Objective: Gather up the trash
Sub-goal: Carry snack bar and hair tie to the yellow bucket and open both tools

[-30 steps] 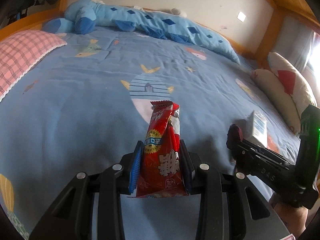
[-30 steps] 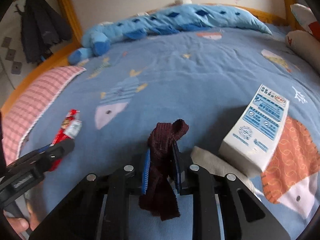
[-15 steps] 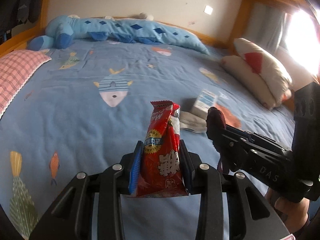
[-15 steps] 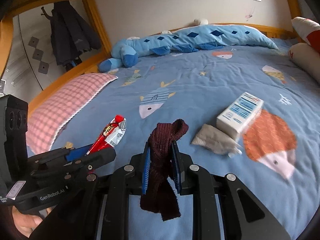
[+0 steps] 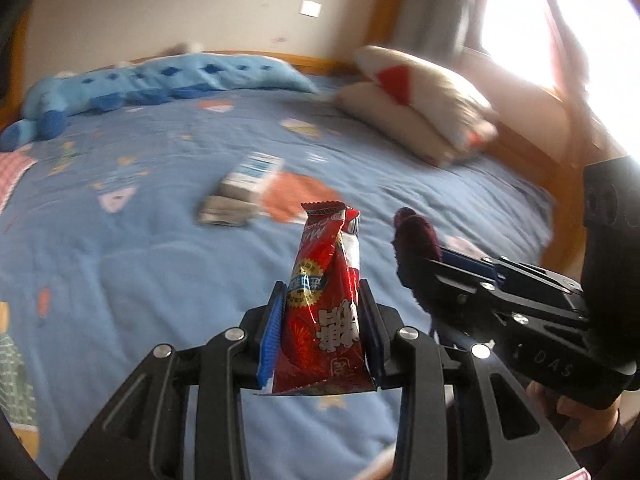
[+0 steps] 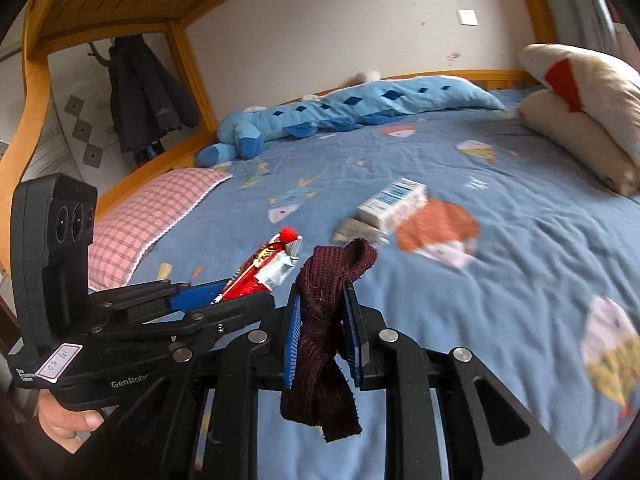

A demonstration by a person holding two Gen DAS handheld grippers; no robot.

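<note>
My left gripper (image 5: 322,300) is shut on a red snack wrapper (image 5: 326,304) that stands upright between its blue pads; the same wrapper (image 6: 264,270) shows at the left of the right wrist view. My right gripper (image 6: 322,300) is shut on a dark maroon knitted cloth strip (image 6: 324,332), whose ends hang below the jaws; its tip (image 5: 416,232) sticks up to the right of the wrapper. Both grippers are held side by side above the blue bedspread (image 5: 132,248). A white and blue carton (image 6: 394,202) lies farther out on the bed beside a crumpled grey piece (image 6: 354,230).
A long blue plush toy (image 6: 340,114) lies along the far wall. Cream and red pillows (image 6: 580,108) are stacked at the right, a pink checked pillow (image 6: 156,212) at the left. A wooden bed frame (image 6: 120,184) rims the mattress. A dark coat (image 6: 140,96) hangs beyond it.
Both grippers have drawn back from the bed and risen, each keeping its hold. The carton and the grey piece now look smaller and farther away. The left view has swung towards the pillows and window.
</note>
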